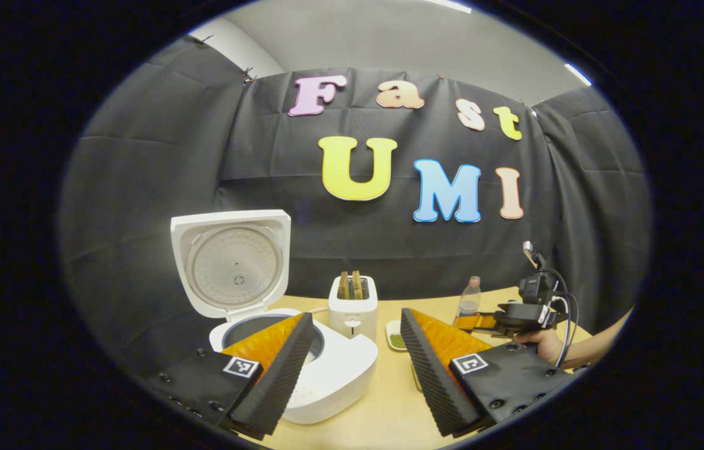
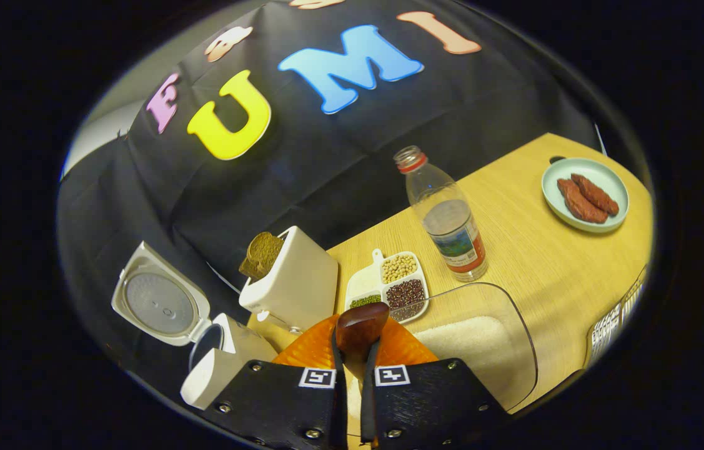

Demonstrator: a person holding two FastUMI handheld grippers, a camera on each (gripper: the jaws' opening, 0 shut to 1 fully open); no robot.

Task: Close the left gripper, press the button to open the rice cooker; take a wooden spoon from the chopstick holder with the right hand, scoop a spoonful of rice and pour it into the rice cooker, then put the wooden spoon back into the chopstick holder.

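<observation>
The right gripper [image 2: 355, 369] grips the wooden spoon [image 2: 359, 334] above the rice container [image 2: 501, 331]; toaster [image 2: 294, 284], bean dish [image 2: 389, 284] and bottle [image 2: 451, 228] stand beyond. The left gripper [image 1: 355, 369] gapes beside the open rice cooker [image 1: 327, 375].

We are reading nothing: the bottle's label [image 2: 461, 240] is showing too small and blurred to make out.

Both views toward rice cooker [image 1: 302, 362], toaster [image 2: 292, 284].
</observation>
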